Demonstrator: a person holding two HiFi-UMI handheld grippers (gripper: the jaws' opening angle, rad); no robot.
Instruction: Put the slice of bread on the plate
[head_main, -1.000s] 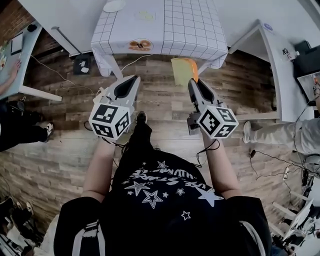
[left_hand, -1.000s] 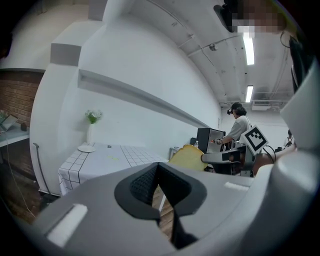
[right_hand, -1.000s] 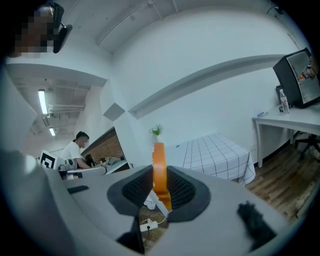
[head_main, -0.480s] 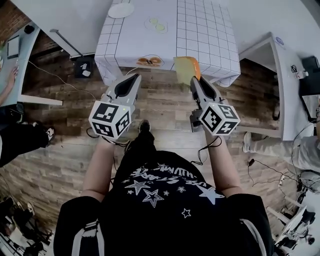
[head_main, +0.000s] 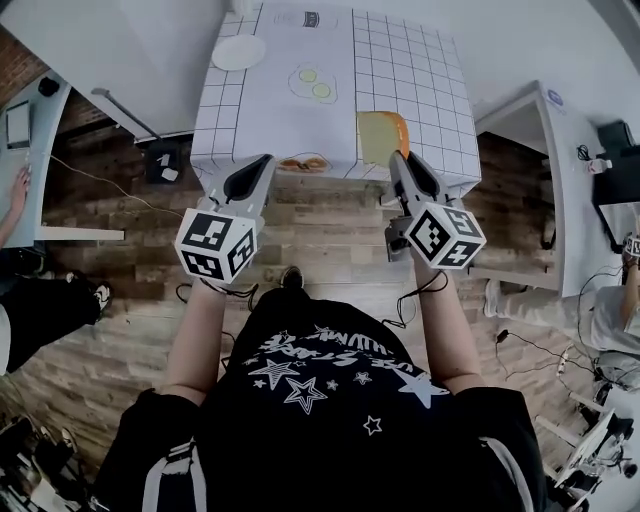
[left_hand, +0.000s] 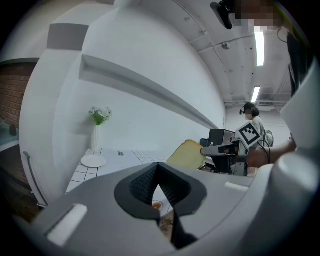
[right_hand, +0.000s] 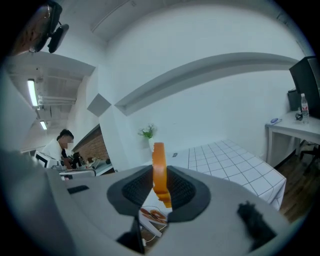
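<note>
A slice of bread (head_main: 381, 135), pale with an orange-brown crust, stands on edge in my right gripper (head_main: 398, 160), which is shut on it. It hangs over the near right edge of the grid-cloth table (head_main: 420, 90). From the right gripper view the bread (right_hand: 159, 170) shows edge-on between the pads. The white plate (head_main: 238, 52) lies at the table's far left, also seen as the plate (left_hand: 93, 161) in the left gripper view. My left gripper (head_main: 260, 163) is just short of the table's near edge, shut with nothing in it (left_hand: 159, 167). Beside it that view shows the bread (left_hand: 187, 154).
The cloth carries printed pictures: fried eggs (head_main: 312, 82) in the middle and a burger (head_main: 303, 162) at the near edge. A vase with a plant (left_hand: 98, 125) stands at the far end. White desks (head_main: 540, 150) flank the table, and people sit at both sides. Cables lie on the wooden floor.
Both grippers have moved forward to the table. The bread was over the floor in front of the cloth and now hangs over the table's near right edge. The grip is unchanged.
</note>
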